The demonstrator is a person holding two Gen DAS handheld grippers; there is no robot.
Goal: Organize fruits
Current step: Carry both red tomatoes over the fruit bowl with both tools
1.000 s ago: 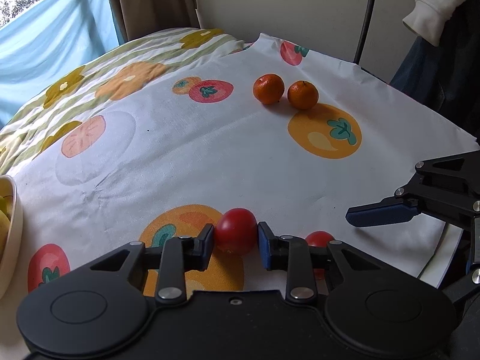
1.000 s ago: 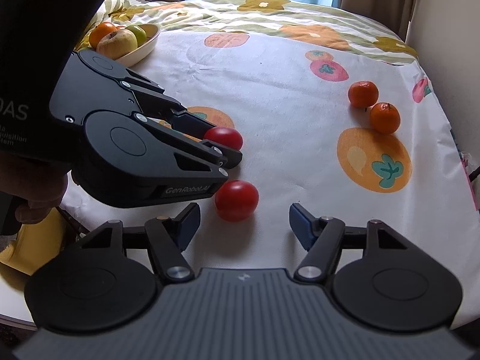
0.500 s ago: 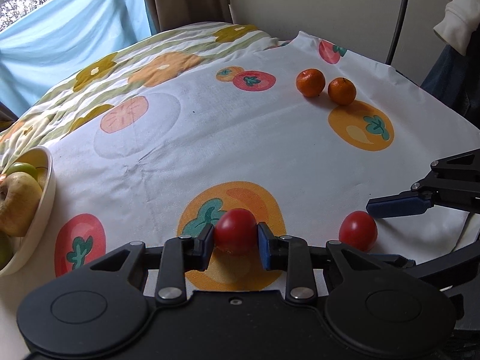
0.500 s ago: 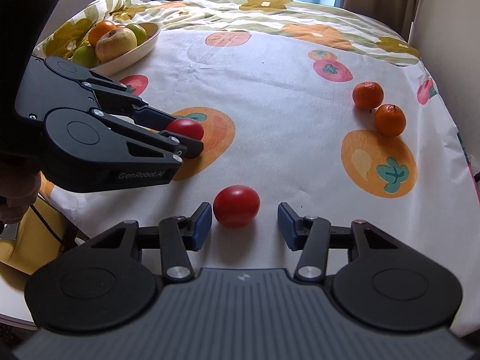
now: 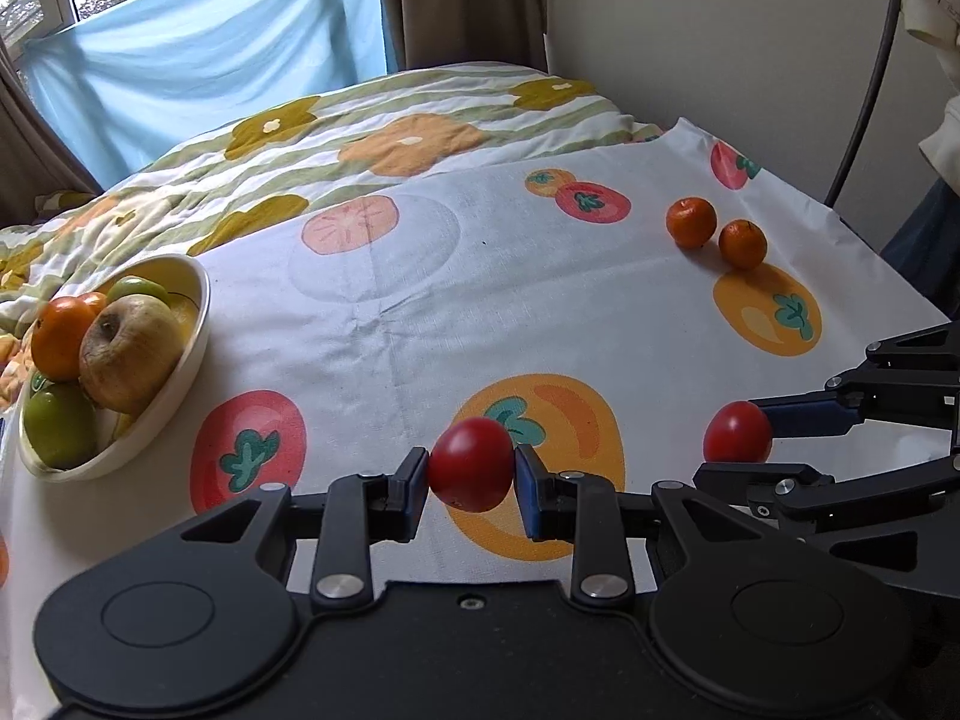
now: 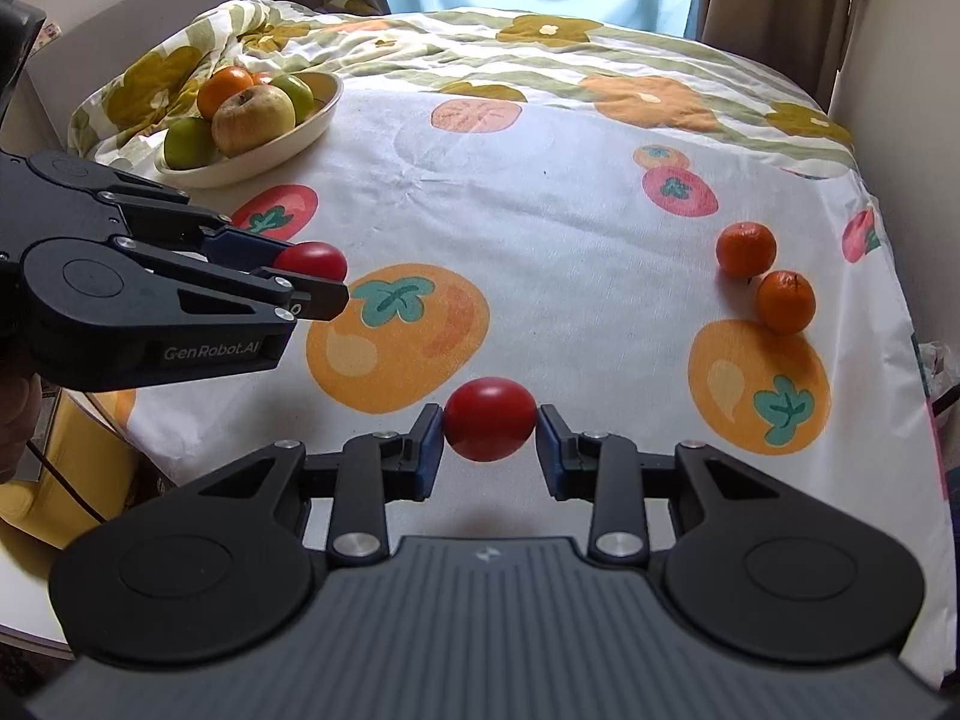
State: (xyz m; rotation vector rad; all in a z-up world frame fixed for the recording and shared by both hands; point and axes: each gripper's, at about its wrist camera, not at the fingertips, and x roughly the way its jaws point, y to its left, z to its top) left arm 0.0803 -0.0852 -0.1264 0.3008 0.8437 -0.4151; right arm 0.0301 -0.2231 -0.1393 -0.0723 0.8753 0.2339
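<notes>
Left gripper (image 5: 472, 473): closed on a red tomato (image 5: 471, 463), blue pads pressed to both flanks, fruit held clear of the tablecloth (image 5: 540, 300) above a printed orange motif near the front edge of the table. Right gripper (image 6: 490, 438): jaws just closed in, pads now in contact with both sides of a second red tomato (image 6: 489, 426), located close to the front edge between the two large orange prints. Same second tomato (image 5: 737, 432) visible in the left wrist view at the tip of the right gripper (image 5: 756, 438), toward the right front of the table. Same first tomato (image 6: 312, 261) visible in the right wrist view, clamped at the tips of the left gripper (image 6: 315, 276), above the left portion of the table, nearer the bowl than the second tomato. Cream bowl (image 5: 195, 324) at the left edge of the table, loaded with a yellowish apple (image 5: 129, 354), an orange (image 5: 60, 336) and green fruit (image 5: 60, 423). Two mandarins (image 5: 717, 234) loose on the cloth toward the far right corner, side by side, just beside each other, well apart from both grippers and from the bowl. Flowered quilt (image 5: 390, 120) across the far edge, blue curtain (image 5: 210, 60) behind it. Part of a hand (image 6: 15, 420) at the left margin of the right wrist view, below the left gripper body.
</notes>
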